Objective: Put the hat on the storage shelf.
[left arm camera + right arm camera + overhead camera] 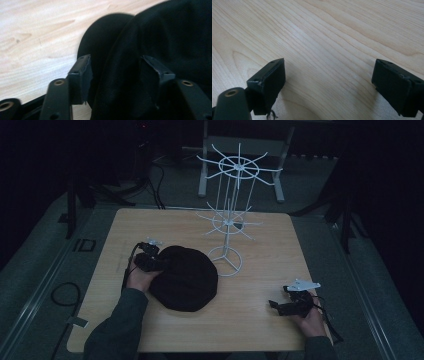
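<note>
Black hat: flat on wooden table, left of centre, near white wire rack.
Left gripper: jaws apart, straddling hat's edge fold.
Right gripper: jaws wide apart, over bare wood, well apart from hat.

I am working in what looks like a dim lab or recording room, not a home. My wooden table stands alone on a grey floor marked with lines and taped labels. Loose black cables run across that floor toward dark stands at the left, and more dark stand legs rise at the right. Behind the table sits a pale metal frame. The walls are lost in darkness.
</note>
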`<control>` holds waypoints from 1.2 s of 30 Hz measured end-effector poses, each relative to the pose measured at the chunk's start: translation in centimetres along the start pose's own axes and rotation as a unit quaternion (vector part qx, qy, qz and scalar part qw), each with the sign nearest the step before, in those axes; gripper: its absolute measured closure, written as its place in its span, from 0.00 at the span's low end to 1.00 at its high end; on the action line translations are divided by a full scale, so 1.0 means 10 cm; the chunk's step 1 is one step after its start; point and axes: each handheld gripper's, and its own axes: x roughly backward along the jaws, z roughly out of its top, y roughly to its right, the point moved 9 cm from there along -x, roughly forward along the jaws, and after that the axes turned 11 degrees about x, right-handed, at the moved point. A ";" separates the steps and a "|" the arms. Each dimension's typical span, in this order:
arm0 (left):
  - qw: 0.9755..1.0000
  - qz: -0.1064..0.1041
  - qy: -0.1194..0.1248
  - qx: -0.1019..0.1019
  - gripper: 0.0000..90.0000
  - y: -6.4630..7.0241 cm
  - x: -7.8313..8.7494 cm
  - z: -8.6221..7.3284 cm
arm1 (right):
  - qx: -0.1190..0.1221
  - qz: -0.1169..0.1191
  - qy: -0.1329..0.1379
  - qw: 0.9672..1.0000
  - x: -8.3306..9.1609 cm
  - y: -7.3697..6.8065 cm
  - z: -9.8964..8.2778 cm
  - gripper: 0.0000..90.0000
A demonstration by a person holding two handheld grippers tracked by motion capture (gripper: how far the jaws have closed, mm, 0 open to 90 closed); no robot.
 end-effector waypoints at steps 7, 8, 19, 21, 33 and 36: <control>1.000 0.015 -0.016 -0.013 0.60 -0.02 -0.06 -0.09 | 0.000 0.000 0.000 1.000 0.00 0.00 0.00 0.13; 1.000 0.015 -0.016 -0.013 0.62 -0.02 -0.06 -0.09 | 0.000 0.000 0.000 1.000 0.00 0.00 0.00 0.13; 0.999 0.023 -0.023 -0.014 0.86 -0.06 0.00 -0.07 | 0.000 0.000 0.000 1.000 0.00 0.00 0.00 0.13; 1.000 0.014 -0.023 -0.002 0.87 -0.07 0.01 -0.07 | 0.000 0.000 0.000 1.000 0.00 0.00 0.00 0.13; 0.997 -0.047 -0.013 0.067 0.88 -0.15 0.10 -0.09 | 0.000 0.000 0.000 1.000 0.00 0.00 0.00 0.13; 0.996 -0.055 -0.009 0.074 0.88 -0.16 0.13 -0.08 | 0.000 0.000 0.000 1.000 0.00 0.00 0.00 0.13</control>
